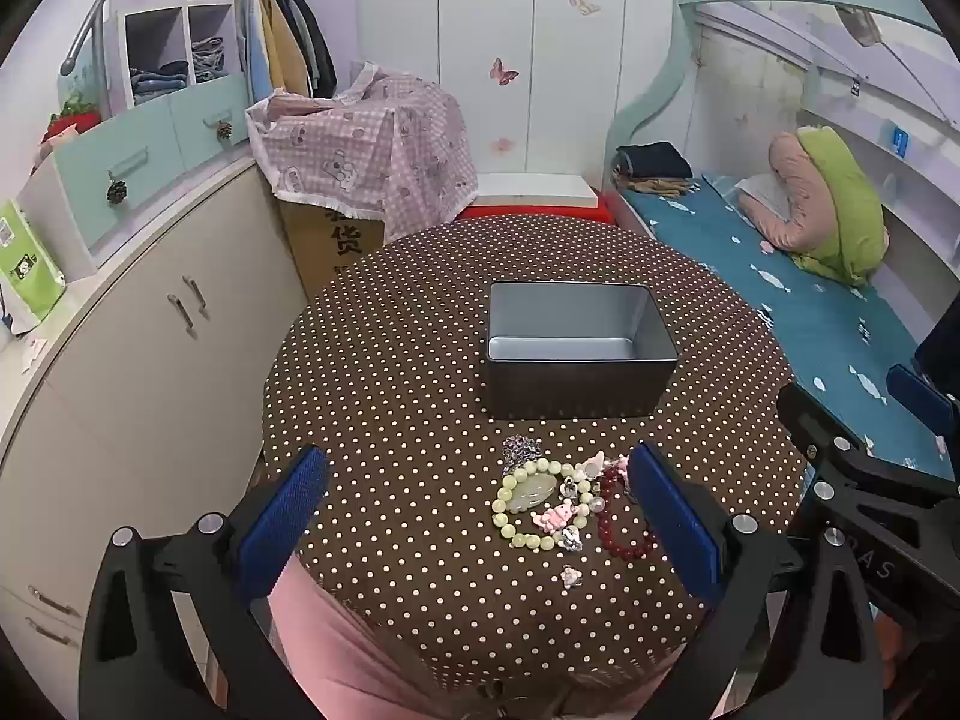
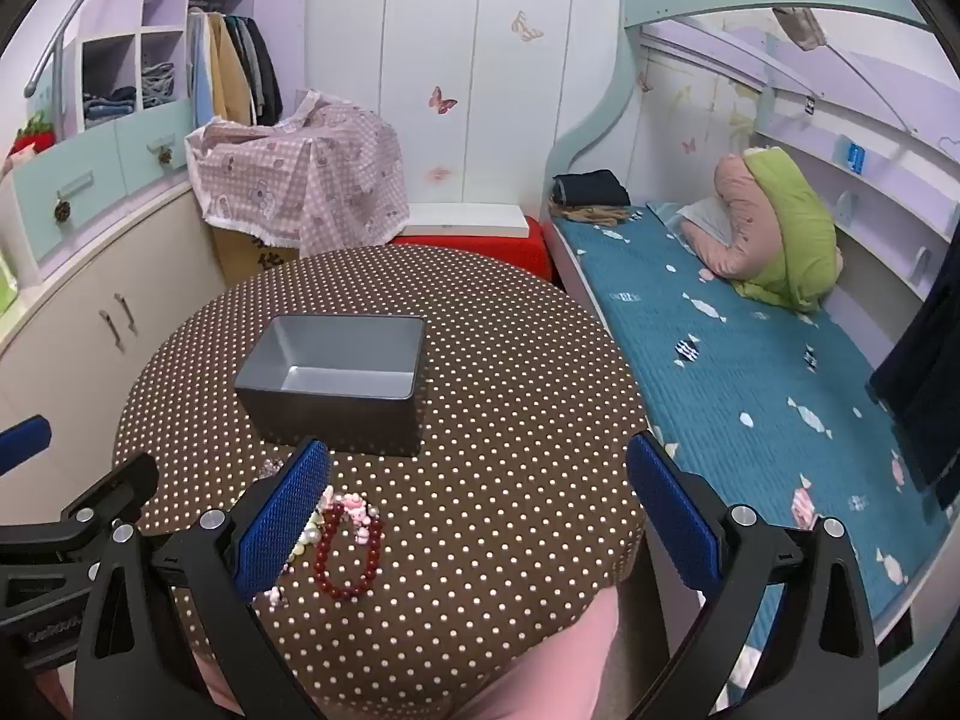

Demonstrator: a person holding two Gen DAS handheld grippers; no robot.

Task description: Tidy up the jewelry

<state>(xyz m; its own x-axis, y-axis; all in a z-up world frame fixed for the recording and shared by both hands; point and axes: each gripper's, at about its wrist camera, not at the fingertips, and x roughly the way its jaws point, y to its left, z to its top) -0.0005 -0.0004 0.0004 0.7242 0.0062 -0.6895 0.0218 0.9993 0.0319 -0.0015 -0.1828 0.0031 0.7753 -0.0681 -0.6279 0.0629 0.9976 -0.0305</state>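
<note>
Both the left gripper (image 1: 480, 516) and right gripper (image 2: 480, 516) are hovering wide and empty. The jewelry (image 1: 561, 501) is lying tangled on the dotted tablecloth (image 1: 390, 420), just before the empty tin (image 1: 579, 348). Grabbing the red bracelet (image 2: 348, 552) risks dragging neighbouring charms off the edge.

tin box (image 1: 579, 348) sits mid-table (image 1: 390, 396); bracelets (image 1: 540, 504) lie before it, bed (image 1: 810, 312) to the right.
</note>
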